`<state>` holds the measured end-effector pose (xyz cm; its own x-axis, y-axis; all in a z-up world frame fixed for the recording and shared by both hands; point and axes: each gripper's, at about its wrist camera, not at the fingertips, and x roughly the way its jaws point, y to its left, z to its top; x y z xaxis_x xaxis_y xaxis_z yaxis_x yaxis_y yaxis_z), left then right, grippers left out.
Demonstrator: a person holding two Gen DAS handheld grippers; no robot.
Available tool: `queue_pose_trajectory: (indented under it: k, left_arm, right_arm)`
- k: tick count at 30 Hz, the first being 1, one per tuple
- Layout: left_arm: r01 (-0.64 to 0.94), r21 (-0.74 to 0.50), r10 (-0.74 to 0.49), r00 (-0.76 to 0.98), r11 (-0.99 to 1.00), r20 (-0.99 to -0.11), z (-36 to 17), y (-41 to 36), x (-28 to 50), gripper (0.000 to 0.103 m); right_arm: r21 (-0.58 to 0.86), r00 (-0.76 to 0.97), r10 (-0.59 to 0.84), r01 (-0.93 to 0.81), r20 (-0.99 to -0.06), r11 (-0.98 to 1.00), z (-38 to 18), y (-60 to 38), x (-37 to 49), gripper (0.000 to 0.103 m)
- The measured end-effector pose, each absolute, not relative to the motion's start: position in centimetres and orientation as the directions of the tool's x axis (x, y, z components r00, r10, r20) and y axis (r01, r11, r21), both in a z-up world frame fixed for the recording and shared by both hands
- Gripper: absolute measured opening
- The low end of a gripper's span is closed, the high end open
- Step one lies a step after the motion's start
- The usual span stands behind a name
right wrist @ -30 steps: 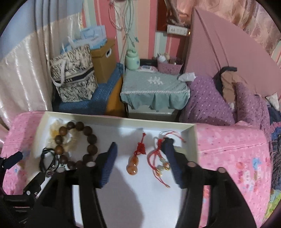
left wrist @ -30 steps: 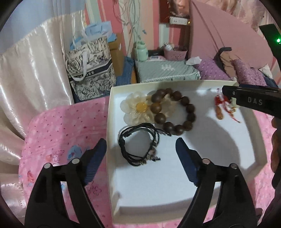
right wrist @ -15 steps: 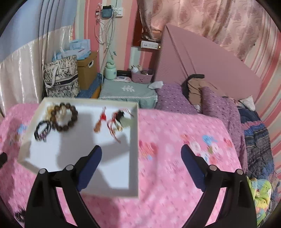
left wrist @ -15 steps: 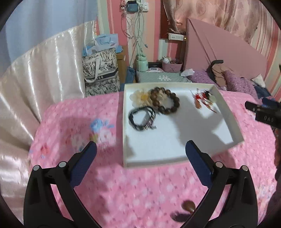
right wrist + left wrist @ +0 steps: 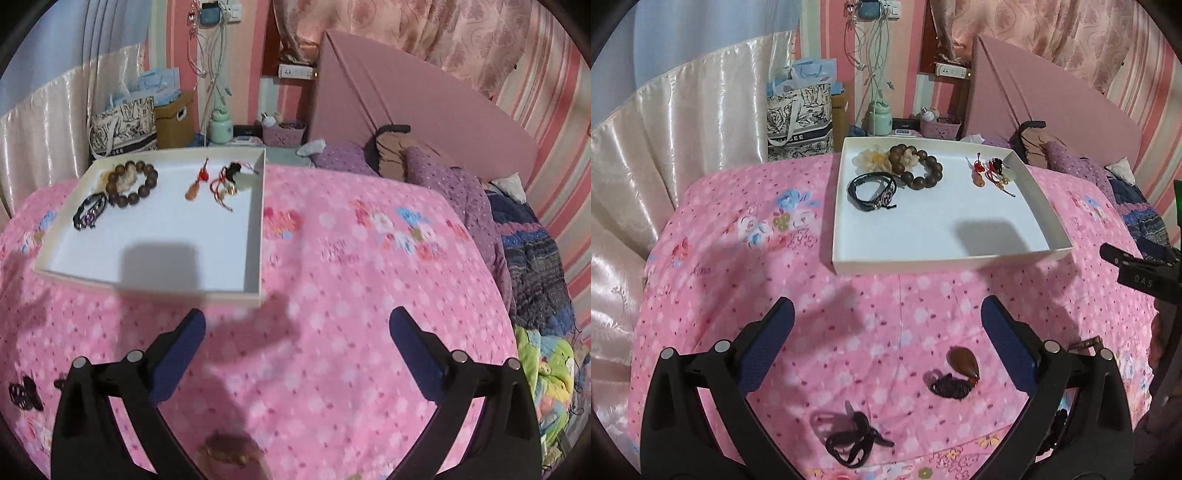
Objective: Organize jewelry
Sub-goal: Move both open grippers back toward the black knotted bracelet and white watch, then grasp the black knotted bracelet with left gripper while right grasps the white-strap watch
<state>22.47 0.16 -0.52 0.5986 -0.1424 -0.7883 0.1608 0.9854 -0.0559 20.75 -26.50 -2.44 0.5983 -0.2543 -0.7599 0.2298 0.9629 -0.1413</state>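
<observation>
A white tray (image 5: pixel 945 254) (image 5: pixel 260 236) lies on the pink bedspread. It holds a brown bead bracelet (image 5: pixel 918 166) (image 5: pixel 131 182), a black cord bracelet (image 5: pixel 873 192) (image 5: pixel 88 210), a cream flower (image 5: pixel 870 162), an orange gourd charm (image 5: pixel 977 177) (image 5: pixel 194 188) and red-cord charms (image 5: pixel 999 173) (image 5: pixel 229 181). On the bedspread near me lie a brown pendant on dark cord (image 5: pixel 960 371) and black ties (image 5: pixel 849 439). My left gripper (image 5: pixel 886 332) is open and empty above them. My right gripper (image 5: pixel 297 336) is open and empty right of the tray. A brown item (image 5: pixel 229 452) lies under it.
A patterned tote bag (image 5: pixel 799 118) and a nightstand with a green bottle (image 5: pixel 881 120) stand behind the bed. Purple pillows (image 5: pixel 436 173) and a folded blanket (image 5: pixel 532 266) lie at the right. A satin curtain (image 5: pixel 665 147) hangs at the left.
Both grippers have pulled back from inside the tray toward the near side of the bed and opened wider. The loose items on the bedspread have come into view.
</observation>
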Motion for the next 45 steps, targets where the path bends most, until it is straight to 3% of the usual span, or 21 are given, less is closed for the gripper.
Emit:
queue_pose_trajectory:
  k: [24,28,34,39,45]
  left_arm:
    - [0.197,-0.072,-0.174,0.565,0.978,-0.807,-6.0,-4.0,17.9,0.099]
    - [0.214,-0.078,-0.183,0.535,0.974,-0.825,-7.2,-4.4,18.1,0.086]
    - [0.245,-0.052,-0.183,0.552,0.968,-0.814,-7.1,-5.0,17.2,0.086]
    - [0.274,-0.046,-0.192,0.532,0.960,-0.825,-7.8,-5.7,17.0,0.082]
    - [0.292,-0.059,-0.204,0.497,0.955,-0.844,-9.1,-6.3,17.3,0.071]
  right_arm:
    - [-0.004,0.601,-0.115,0.183,-0.791,0.983,-6.5,-27.1,13.0,0.099]
    - [0.000,0.587,-0.107,0.180,-0.803,0.984,-7.4,-27.3,12.7,0.099]
    - [-0.082,0.572,-0.152,0.147,-0.806,0.986,-7.7,-26.2,12.3,0.098]
    - [-0.093,0.542,-0.151,0.132,-0.827,0.987,-8.7,-25.9,12.6,0.084]
    - [-0.044,0.508,-0.099,0.120,-0.856,0.992,-9.9,-26.0,13.0,0.067]
